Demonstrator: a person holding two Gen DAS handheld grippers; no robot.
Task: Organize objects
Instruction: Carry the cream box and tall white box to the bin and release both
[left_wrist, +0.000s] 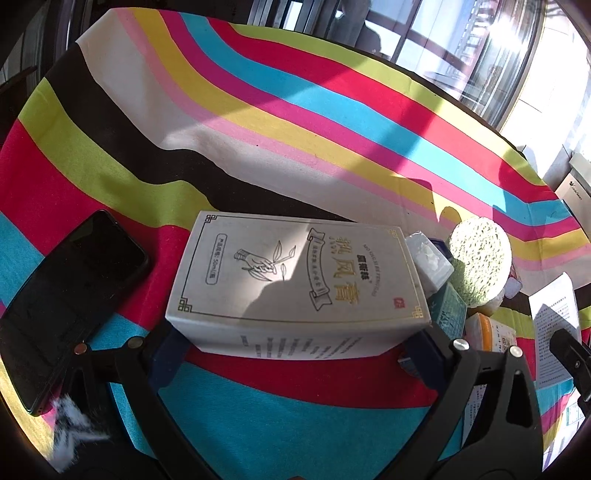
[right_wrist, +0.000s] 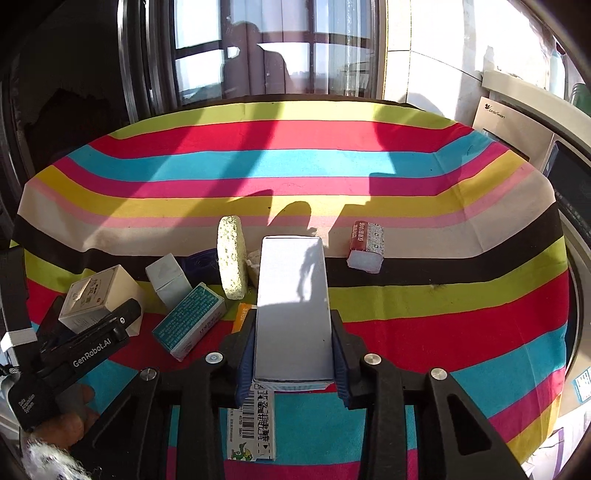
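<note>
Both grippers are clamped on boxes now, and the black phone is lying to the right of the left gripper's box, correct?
Not quite. The phone lies to the left of the cream box that the left gripper clamps, as the left wrist view shows. The rest stands: the right gripper is shut on a white box.

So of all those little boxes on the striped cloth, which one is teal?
The teal box lying tilted between the two claws, just left of the plain white box that the right claw grips. The other boxes are white or cream.
</note>
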